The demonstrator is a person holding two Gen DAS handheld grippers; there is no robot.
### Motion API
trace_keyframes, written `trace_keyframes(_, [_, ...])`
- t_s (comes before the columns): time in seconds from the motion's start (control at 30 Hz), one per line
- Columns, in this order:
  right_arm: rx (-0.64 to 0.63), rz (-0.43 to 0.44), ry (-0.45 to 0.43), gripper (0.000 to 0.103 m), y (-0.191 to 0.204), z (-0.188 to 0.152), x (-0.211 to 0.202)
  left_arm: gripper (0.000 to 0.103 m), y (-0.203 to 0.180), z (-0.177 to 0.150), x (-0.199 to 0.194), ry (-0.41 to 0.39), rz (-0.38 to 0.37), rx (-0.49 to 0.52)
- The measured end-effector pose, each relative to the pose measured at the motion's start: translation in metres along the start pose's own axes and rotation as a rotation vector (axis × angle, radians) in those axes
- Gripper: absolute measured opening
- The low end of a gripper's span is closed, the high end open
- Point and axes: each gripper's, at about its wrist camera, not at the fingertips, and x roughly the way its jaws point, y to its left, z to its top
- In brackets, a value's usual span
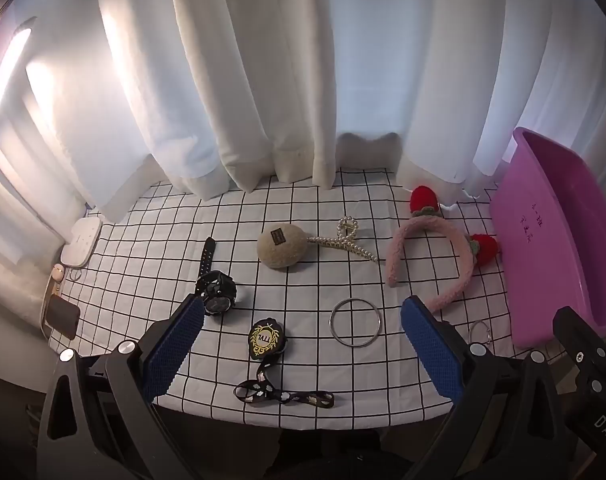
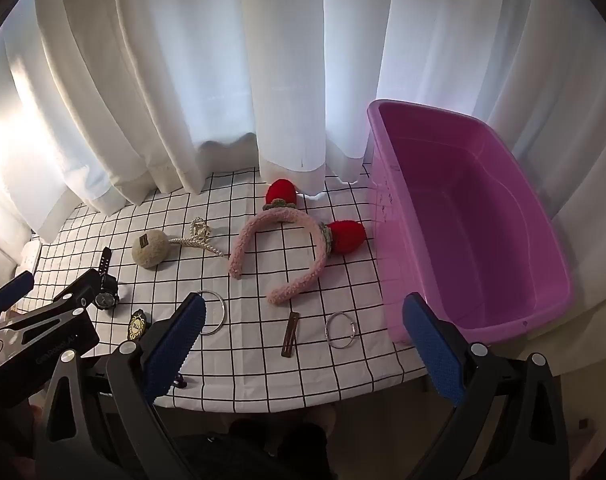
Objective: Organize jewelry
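Observation:
Jewelry lies on a checked tablecloth. A pink fuzzy headband with red strawberries, a pearl claw clip, a beige plush ball, a black watch, a silver bangle, a small ring and a black badge with ribbon show in the left wrist view. My left gripper is open and empty above the table's front edge. My right gripper is open and empty above the front edge, near the headband, a brown clip and the small ring.
An empty pink plastic tub stands at the right of the table; it also shows in the left wrist view. White curtains hang behind. A white device and a dark phone lie at the far left.

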Motion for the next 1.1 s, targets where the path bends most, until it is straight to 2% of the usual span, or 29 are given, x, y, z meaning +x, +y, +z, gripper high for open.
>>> trace_keyframes(1.1, [0.001,0.004,0.007,0.094,0.0,0.002,0.009,0.097,-0.001,0.007,0.009,0.009,0.01,0.005])
